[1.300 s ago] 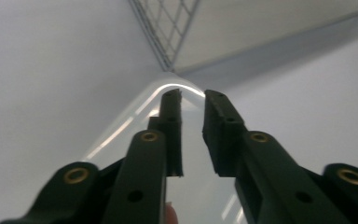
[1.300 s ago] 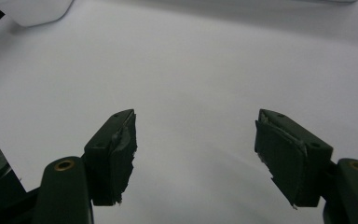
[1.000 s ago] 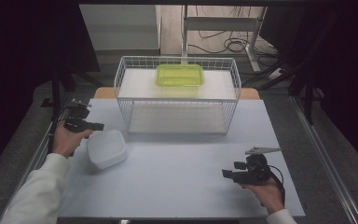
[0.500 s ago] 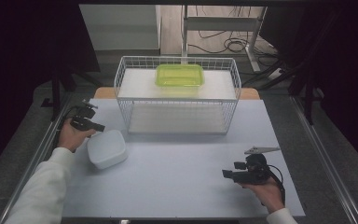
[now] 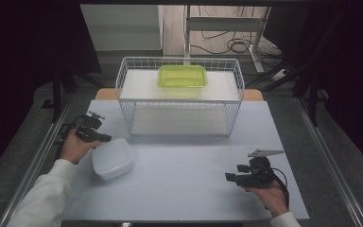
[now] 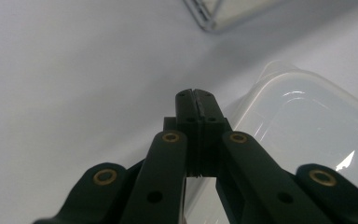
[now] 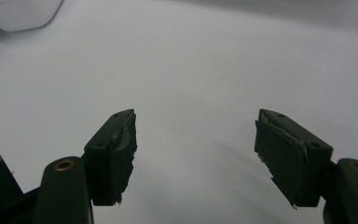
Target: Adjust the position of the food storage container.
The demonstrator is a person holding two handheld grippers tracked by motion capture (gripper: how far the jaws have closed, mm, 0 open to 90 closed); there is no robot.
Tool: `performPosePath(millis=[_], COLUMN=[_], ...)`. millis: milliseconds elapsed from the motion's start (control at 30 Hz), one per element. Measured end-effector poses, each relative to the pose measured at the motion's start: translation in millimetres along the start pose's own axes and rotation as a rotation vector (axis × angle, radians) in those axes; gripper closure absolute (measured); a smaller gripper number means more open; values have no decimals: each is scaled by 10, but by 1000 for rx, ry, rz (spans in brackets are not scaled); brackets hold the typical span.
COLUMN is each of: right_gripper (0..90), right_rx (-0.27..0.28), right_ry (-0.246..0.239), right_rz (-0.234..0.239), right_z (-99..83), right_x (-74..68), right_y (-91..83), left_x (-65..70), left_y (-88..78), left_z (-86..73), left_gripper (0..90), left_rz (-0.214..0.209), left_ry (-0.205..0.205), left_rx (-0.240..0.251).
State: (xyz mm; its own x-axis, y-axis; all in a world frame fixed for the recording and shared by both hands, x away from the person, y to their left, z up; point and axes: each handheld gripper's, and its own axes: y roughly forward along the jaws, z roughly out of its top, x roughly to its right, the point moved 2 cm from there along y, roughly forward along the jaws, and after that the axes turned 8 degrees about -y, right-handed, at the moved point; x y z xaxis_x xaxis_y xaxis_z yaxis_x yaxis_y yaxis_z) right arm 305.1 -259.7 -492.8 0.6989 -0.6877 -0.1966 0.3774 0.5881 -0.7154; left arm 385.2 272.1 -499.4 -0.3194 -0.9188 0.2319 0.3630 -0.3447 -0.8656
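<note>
1. high view: the white table [image 5: 184, 189] carries a wire basket [image 5: 179, 101] at its far edge, with a green container [image 5: 182, 75] sitting on the basket's raised shelf. a translucent white container [image 5: 112, 158] lies near the table's left edge, well short of the basket. the left gripper [image 5: 105, 138] sits just at that container's far-left corner, probably placed there to nudge or push it rather than pinch it. the right gripper [image 5: 230, 177] rests low near the table's near-right corner, apart from everything, as if waiting its turn.

2. left gripper view: the jaws are pressed fully together with nothing between them, their tip just beside the rim of the white container [image 6: 303, 126]. whether the tip touches the rim i cannot tell. a corner of the wire basket [image 6: 209, 18] shows at the top, so the bare table [image 6: 74, 70] between container and basket looks like free room for a slide.

3. right gripper view: the two fingers [image 7: 116, 154] stand wide apart over bare table [image 7: 196, 70], holding nothing. the white container [image 7: 18, 14] shows at the top left corner, well away across open surface, so this hand has a clear run toward it with no edge in between.
</note>
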Motion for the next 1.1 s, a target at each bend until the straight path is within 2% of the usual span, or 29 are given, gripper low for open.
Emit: performPosePath(millis=[133,300,400,467,567,733,800,833,967,1100], right_gripper=[292,292,292,292,292,292,293,292,292,292], right_rx=[0,1,2,1,3,7,5,5,1,-1], right_ry=[-3,-8,-8,-8,-8,-4,-1,0,2,-1], right_rz=[5,17,21,20,21,18,15,13,10,15], right_z=[13,20,21,19,19,11,6,3,0,14], right_x=[-25,-45,-48,-49,-51,-49,-42,-38,-30,-50], right_y=[12,24,29,29,24,10,1,-1,5,18], left_x=[127,273,308,325,304,174,125,108,71,52], left_y=[0,-13,-10,-12,-48,-305,-418,-461,-516,-485], left_z=[-67,-148,-175,-180,-181,-258,-339,-386,-622,-851], left_gripper=[898,898,898,898,898,898,898,898,898,898], left_rz=[-20,-23,-33,-31,-24,-25,14,11,19,-10], left_ry=[13,37,28,37,28,-43,-60,-73,-108,-142], left_rx=[-7,-15,-12,-17,-5,63,80,90,75,61])
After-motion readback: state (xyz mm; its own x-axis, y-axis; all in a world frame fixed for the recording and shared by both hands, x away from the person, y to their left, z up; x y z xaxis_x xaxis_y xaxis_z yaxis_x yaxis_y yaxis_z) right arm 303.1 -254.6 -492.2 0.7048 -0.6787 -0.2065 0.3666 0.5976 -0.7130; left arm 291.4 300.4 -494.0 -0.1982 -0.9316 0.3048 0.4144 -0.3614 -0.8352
